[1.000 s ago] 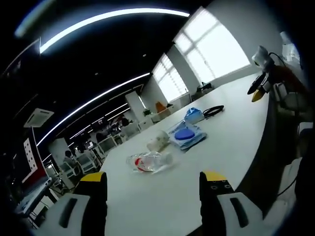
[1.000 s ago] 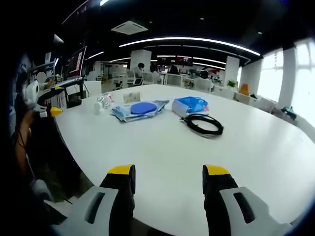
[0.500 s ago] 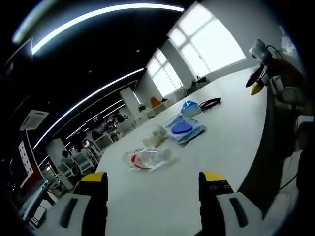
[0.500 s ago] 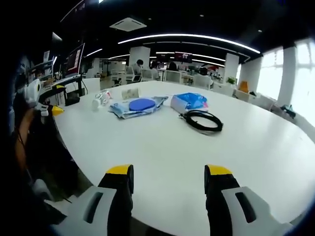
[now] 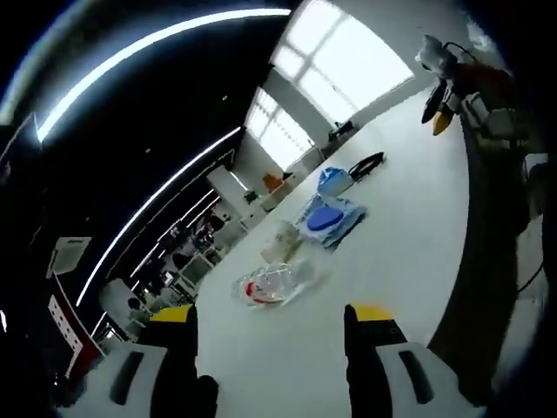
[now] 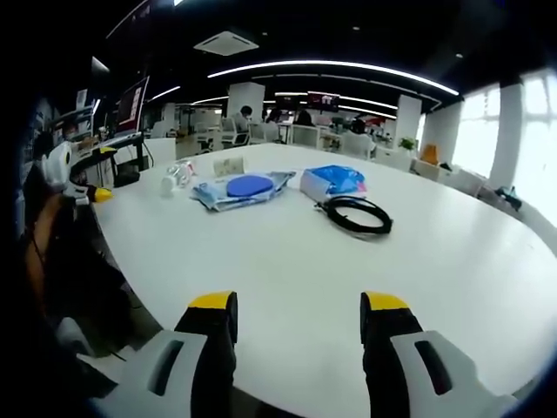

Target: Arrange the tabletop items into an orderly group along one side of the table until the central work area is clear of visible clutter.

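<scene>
Left tongs gape just short of the plastic bottle.

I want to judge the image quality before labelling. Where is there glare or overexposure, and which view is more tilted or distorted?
Left gripper view: the windows are blown out white, the white table leans steeply and the ceiling light strips bow into arcs. Right gripper view: the table sits nearly level, the windows at the right edge are overexposed, and the black cable and blue disc look soft.
</scene>
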